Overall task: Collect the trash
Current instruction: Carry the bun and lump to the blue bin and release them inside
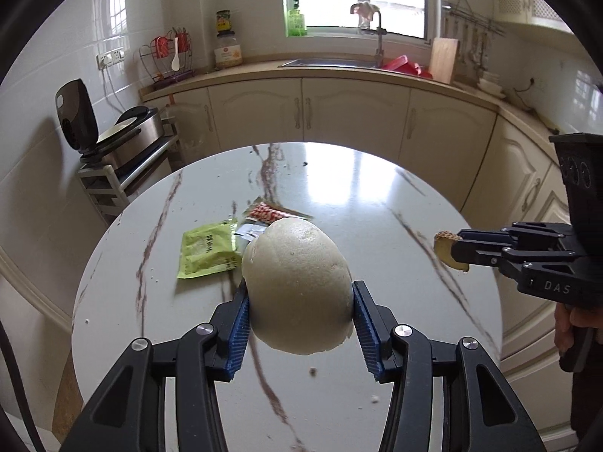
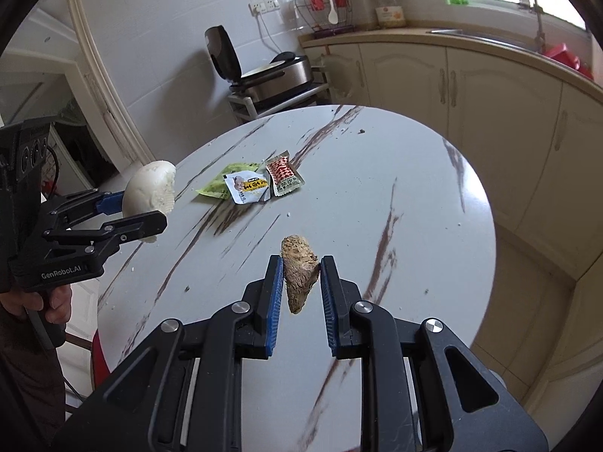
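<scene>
Jaws of the left gripper (image 1: 301, 310) clamp a pale steamed bun (image 1: 297, 286) above the marble tabletop (image 1: 377, 203), beside a green packet (image 1: 207, 250). In the right wrist view, the right gripper (image 2: 301, 282) pinches a brown food scrap (image 2: 297, 273); wrappers (image 2: 264, 180) lie beyond.

Round table (image 2: 414, 196): near and right parts bare — free passage there. Obstacles cluster far-left of centre: green packet (image 1: 207, 254), white sachet (image 2: 247, 187), red-checked packet (image 2: 283, 177), touching or overlapping. Crumbs scattered, negligible. Beyond the far edge, cabinets (image 1: 354, 113); far left, a shelf with an appliance (image 2: 264, 75) — near the rim.
</scene>
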